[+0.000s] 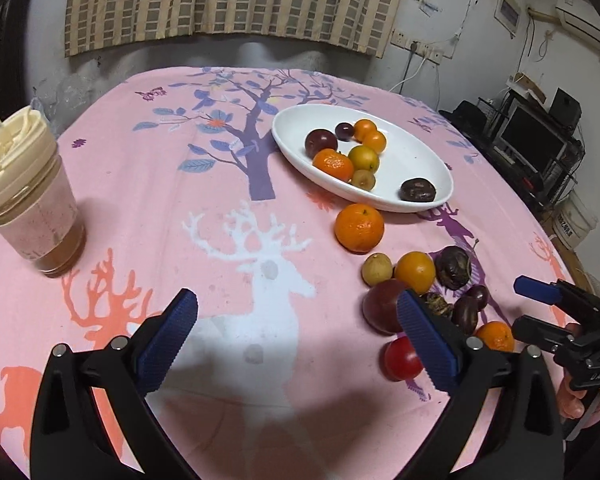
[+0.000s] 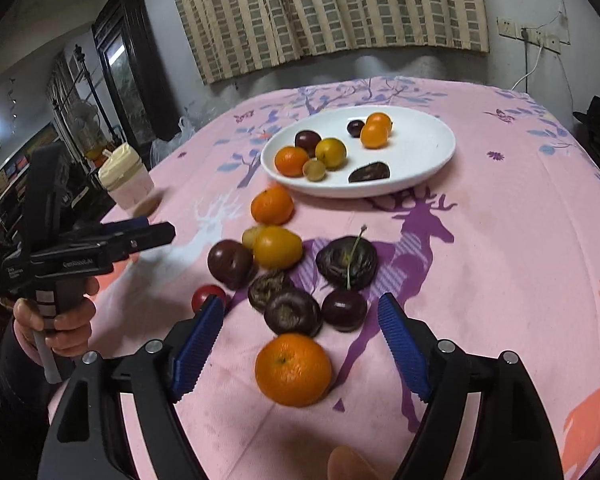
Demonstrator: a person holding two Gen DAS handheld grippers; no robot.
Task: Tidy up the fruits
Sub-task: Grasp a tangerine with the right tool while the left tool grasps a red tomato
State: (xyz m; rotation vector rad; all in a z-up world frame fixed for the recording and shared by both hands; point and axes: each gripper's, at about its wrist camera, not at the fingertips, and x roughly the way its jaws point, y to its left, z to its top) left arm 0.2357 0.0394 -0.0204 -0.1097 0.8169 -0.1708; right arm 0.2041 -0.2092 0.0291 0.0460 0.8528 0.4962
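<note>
Left gripper (image 1: pixel 296 340): jaws spread wide, empty. Right gripper (image 2: pixel 300 344): jaws wide, empty (tangerine (image 2: pixel 293 370) between them, seemingly untouched).

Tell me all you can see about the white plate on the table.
The white plate is oval, shallow and glossy, ceramic by its look. It lies flat on the pink printed tablecloth, at the far side of the loose fruits. It holds seven fruits grouped toward one end: three orange ones, one yellow, one small yellow-green, two dark plums, plus a dark wrinkled fruit apart near the front rim. The other end is bare. No gripper touches it.
</note>
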